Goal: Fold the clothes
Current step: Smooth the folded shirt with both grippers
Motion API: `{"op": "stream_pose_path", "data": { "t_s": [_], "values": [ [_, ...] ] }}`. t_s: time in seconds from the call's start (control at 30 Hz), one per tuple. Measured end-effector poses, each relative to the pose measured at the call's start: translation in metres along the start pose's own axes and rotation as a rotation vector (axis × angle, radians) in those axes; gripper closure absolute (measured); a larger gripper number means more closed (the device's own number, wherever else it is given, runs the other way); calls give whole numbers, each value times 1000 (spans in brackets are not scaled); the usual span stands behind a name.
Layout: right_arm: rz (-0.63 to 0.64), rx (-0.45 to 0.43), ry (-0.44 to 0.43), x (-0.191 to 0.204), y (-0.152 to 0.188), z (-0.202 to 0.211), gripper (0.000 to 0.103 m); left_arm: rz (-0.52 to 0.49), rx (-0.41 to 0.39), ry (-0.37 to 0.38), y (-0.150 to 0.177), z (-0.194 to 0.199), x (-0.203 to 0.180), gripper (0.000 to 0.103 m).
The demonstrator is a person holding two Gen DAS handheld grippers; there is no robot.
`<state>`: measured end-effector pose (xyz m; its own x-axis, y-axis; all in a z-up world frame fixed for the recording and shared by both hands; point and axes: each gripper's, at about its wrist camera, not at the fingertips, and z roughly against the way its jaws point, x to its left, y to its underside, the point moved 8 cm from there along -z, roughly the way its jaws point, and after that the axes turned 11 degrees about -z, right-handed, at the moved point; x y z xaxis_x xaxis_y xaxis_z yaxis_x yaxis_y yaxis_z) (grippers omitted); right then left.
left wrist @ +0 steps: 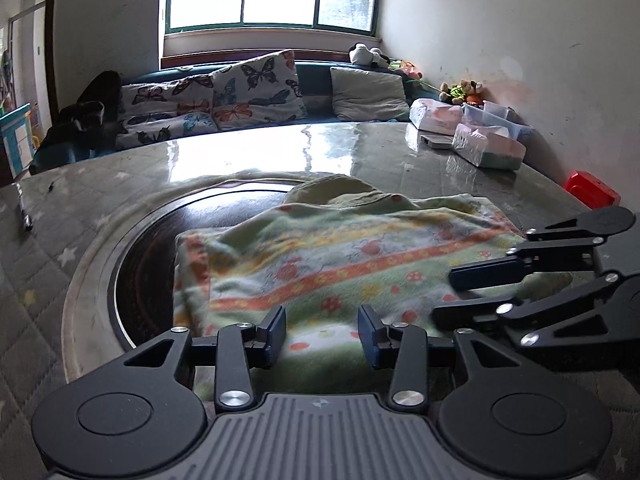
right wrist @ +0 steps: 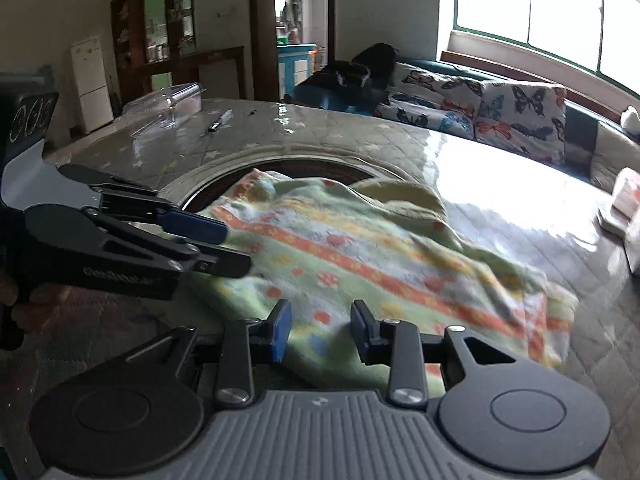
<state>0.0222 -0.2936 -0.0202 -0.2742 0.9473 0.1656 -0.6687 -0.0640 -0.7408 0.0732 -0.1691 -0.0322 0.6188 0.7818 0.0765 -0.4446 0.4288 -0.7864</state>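
A pale green cloth with orange stripes and small red patterns lies rumpled on the quilted table cover, partly over a dark round inset. My left gripper hovers at the cloth's near edge, its jaws apart, with the fabric showing in the gap and no pad pressing on it. My right gripper comes in from the right over the same cloth. In the right wrist view the cloth spreads ahead of the right gripper, which stands open above its near edge. The left gripper reaches in from the left.
Tissue packs and clear plastic boxes sit at the table's far right, with a red box beyond the edge. A pen lies far left. A clear container stands at the far corner. A sofa with butterfly cushions lines the window wall.
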Motion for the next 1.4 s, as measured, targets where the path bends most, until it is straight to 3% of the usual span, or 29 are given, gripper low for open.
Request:
{"op": "stream_pose_path", "data": {
  "t_s": [0.47, 0.7, 0.9, 1.1, 1.4],
  "values": [
    [-159, -3, 104, -72, 25, 44, 71, 40, -9, -10, 8, 4, 7, 51],
    [-148, -51, 113, -71, 8, 53, 65, 49, -11, -16, 9, 4, 8, 47],
    [-164, -23, 106, -77, 1, 25, 65, 52, -7, -22, 10, 6, 9, 45],
    [-208, -34, 125, -94, -7, 25, 67, 61, 12, -15, 8, 7, 13, 41],
    [-191, -29, 129, -105, -35, -11, 67, 78, 12, -26, -15, -6, 28, 39]
  ]
}}
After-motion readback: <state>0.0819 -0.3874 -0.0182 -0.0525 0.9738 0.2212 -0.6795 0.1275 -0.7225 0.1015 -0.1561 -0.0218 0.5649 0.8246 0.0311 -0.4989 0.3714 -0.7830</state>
